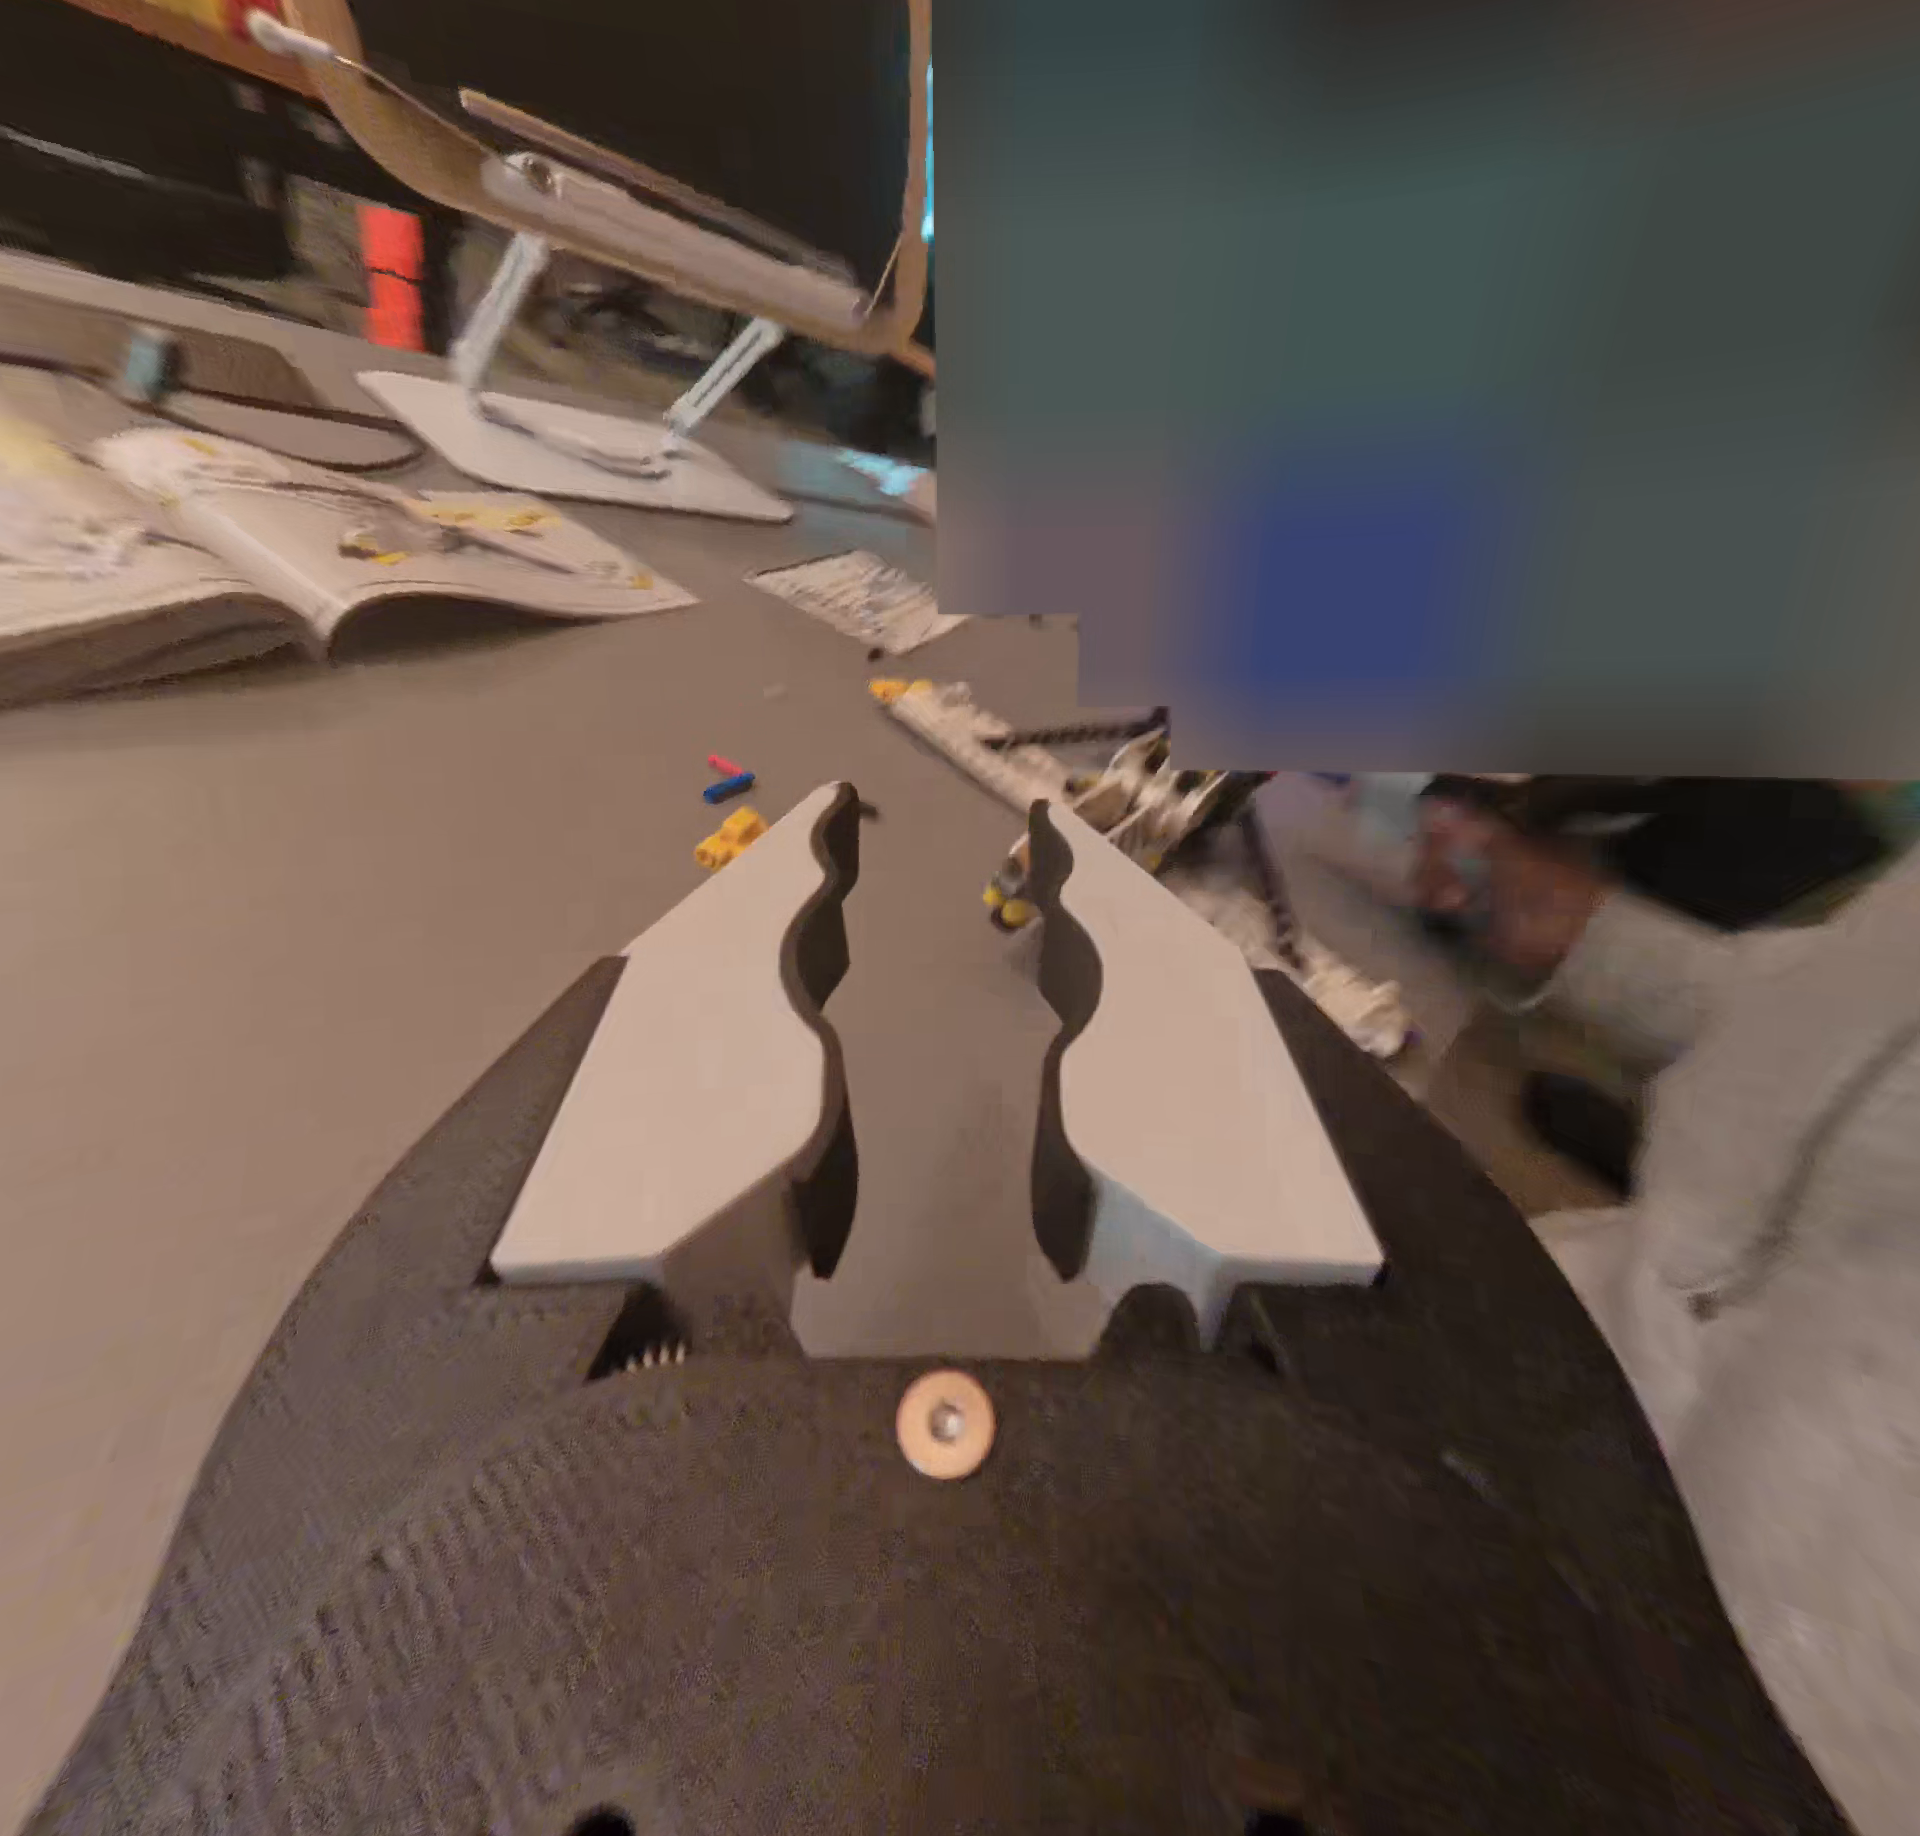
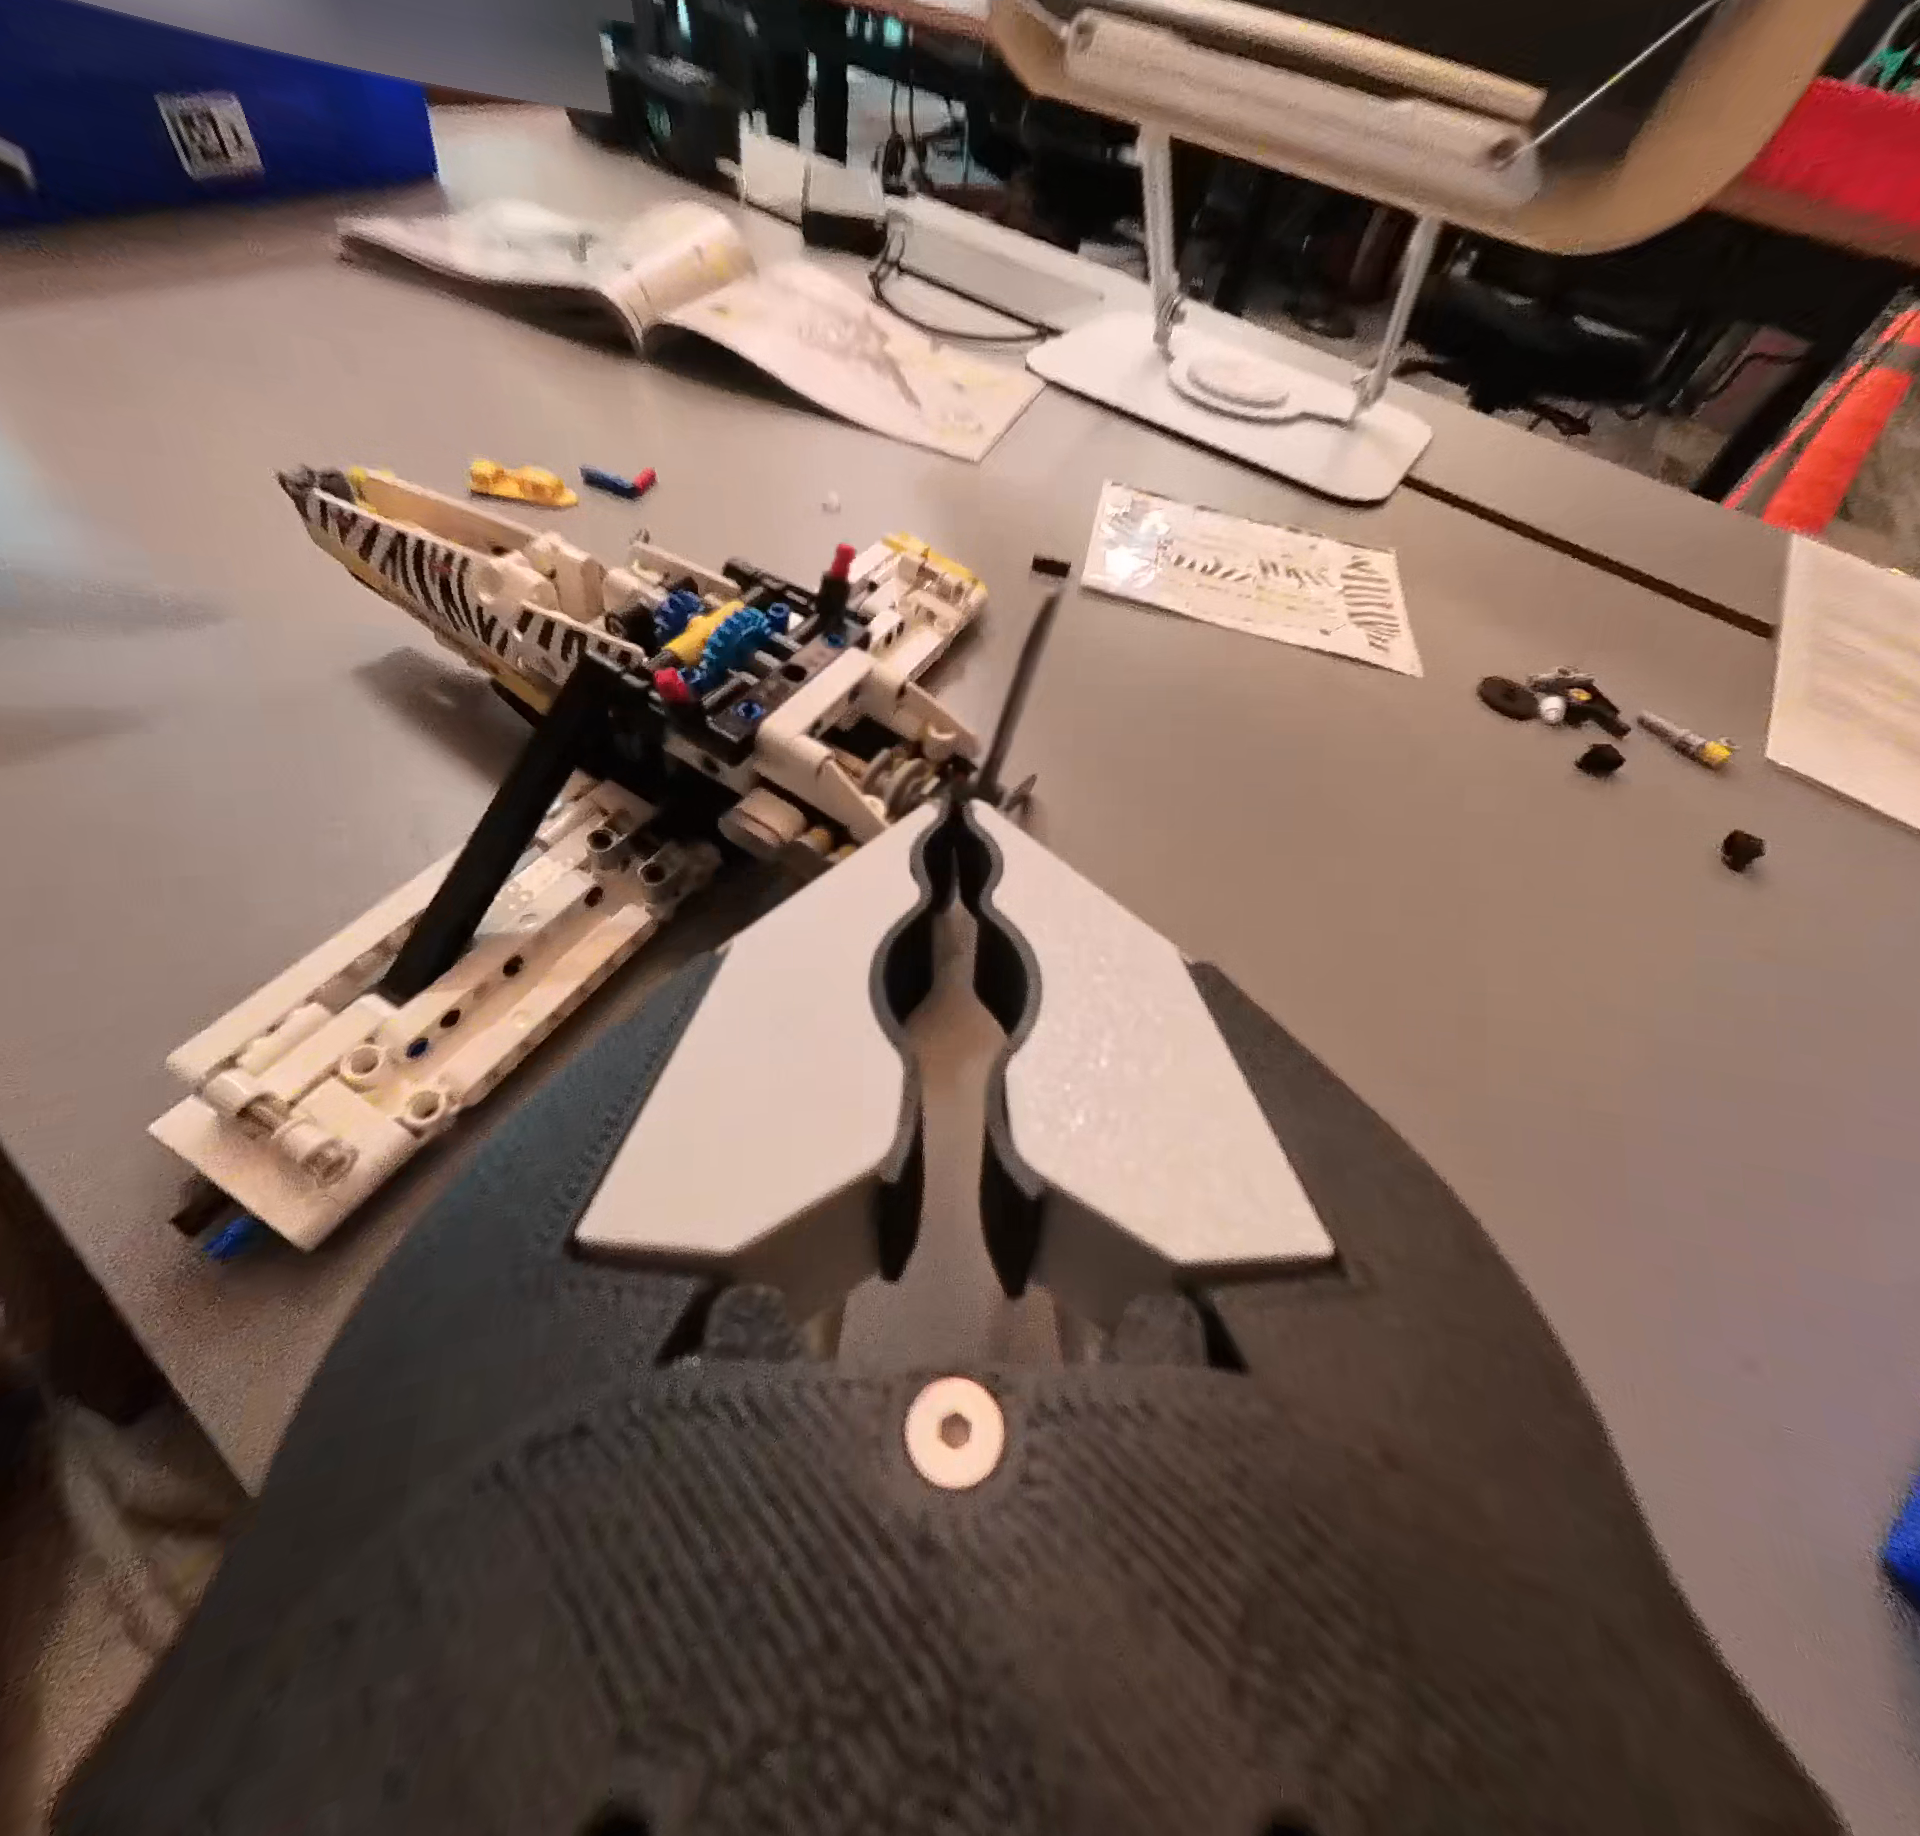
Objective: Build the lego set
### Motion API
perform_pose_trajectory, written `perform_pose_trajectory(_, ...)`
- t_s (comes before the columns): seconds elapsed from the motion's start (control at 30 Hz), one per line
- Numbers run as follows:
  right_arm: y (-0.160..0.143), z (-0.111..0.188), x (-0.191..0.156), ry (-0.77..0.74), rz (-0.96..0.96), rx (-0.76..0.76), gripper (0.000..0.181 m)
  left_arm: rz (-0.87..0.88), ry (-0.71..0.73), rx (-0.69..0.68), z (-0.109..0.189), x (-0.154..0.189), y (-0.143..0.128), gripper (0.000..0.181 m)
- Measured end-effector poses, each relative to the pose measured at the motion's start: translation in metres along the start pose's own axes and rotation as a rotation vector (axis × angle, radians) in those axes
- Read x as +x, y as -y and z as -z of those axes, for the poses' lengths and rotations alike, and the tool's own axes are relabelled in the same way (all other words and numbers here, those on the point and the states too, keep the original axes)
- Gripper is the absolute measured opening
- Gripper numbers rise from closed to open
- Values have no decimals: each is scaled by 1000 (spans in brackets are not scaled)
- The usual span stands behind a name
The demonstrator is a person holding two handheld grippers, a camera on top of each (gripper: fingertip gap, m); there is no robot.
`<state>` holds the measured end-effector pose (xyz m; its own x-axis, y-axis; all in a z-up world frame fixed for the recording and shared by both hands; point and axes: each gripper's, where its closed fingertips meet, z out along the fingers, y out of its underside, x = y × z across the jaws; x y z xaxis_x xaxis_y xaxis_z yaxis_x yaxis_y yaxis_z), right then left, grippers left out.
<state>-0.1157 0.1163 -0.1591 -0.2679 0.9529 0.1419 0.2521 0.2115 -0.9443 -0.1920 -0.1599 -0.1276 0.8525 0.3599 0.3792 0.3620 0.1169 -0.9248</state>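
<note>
On the grey table (image 2: 1351,1007) lies the part-built lego plane (image 2: 623,706), white with black zebra stripes on its tail and blue gears showing in its open middle, one wing reaching toward the near left edge. The right gripper (image 2: 961,818) sits at the plane's nose, its fingers drawn almost together at the tips on the hub of the black propeller (image 2: 1023,695), whose blade rises just beyond them. The left gripper (image 1: 943,807) hovers low over bare table with its fingers a narrow gap apart and nothing between them; the plane shows blurred to its right in that view. Just left of its tips lie a yellow piece (image 1: 730,837) and a blue pin (image 1: 727,787) with a red one beside it. Farther off, an open instruction booklet (image 2: 727,321) lies left of a white monitor stand (image 2: 1236,384). A sticker sheet (image 2: 1252,576) rests right of the plane, and small black parts (image 2: 1558,706) lie scattered at far right.
</note>
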Motion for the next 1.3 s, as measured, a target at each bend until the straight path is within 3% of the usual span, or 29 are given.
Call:
perform_pose_trajectory(0.1, -9, -8, -10, -1, 70, -77, 0, 227, -156, 140, 0, -20, 30, 25)
perform_pose_trajectory(0.2, -11, -10, -13, 0, 96, -91, 0, 276, -189, 177, -13, -35, 48, 21)
perform_pose_trajectory(0.33, -2, -3, -3, -51, 61, -21, 0, 177, -191, 95, -37, -31, 53, 22)
perform_pose_trajectory(0.47, 10, 3, 3, -63, 65, 76, 0, 26, -86, 8, -50, -38, 33, 23)
perform_pose_trajectory(0.57, 17, 3, 11, -76, 66, 133, 0, -18, -58, -69, -56, -38, 16, 23)
perform_pose_trajectory(0.77, 24, 7, 10, -78, 98, 193, 0, -174, 24, -105, -57, -37, 8, 23)
perform_pose_trajectory(1.1, 31, 15, 14, -114, 113, 258, 0, -202, 66, -88, -74, -46, 21, 29)
perform_pose_trajectory(1.3, 33, 20, 20, -131, 88, 291, 0, -285, 140, -248, -122, -67, 36, 49)
